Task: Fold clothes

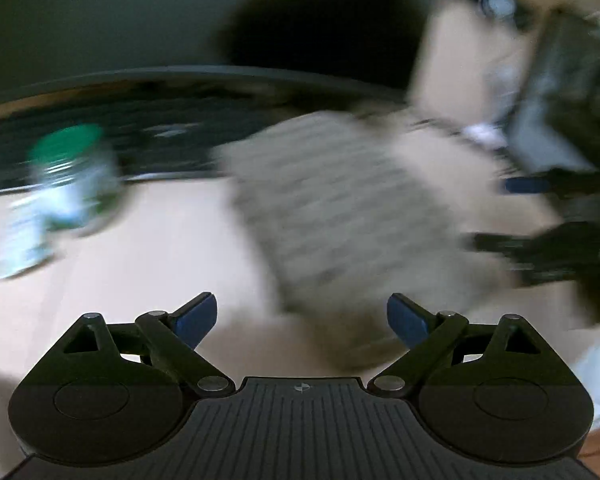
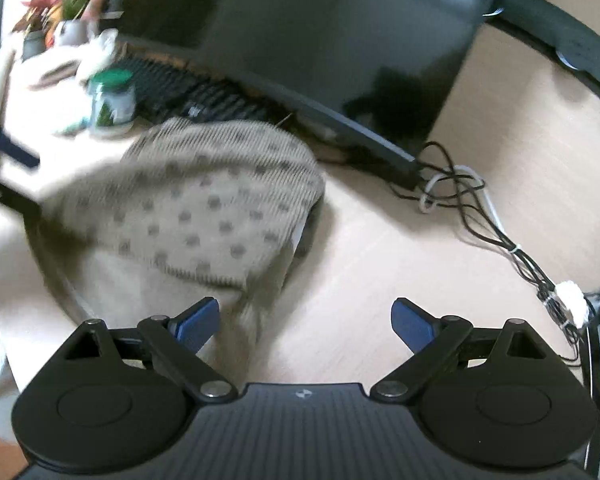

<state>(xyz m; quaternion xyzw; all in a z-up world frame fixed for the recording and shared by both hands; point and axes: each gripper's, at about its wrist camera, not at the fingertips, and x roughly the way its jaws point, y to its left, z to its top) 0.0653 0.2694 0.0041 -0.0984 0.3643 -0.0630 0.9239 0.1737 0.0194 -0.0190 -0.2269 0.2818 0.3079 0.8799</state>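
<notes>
On the light wooden desk (image 2: 380,240), in front of the keyboard (image 2: 188,92), lies the folded beige dotted garment (image 2: 204,200). The left gripper (image 1: 302,320) and the right gripper (image 2: 306,322) both stand wide open and empty near the garment.

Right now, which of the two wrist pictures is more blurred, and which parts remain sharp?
Left wrist view: heavy motion smear over the beige garment and green-lidded jar; only the left gripper is sharp. Right wrist view: milder blur, garment dots readable, cables fairly crisp, right gripper sharp. Both bend straight edges.
</notes>
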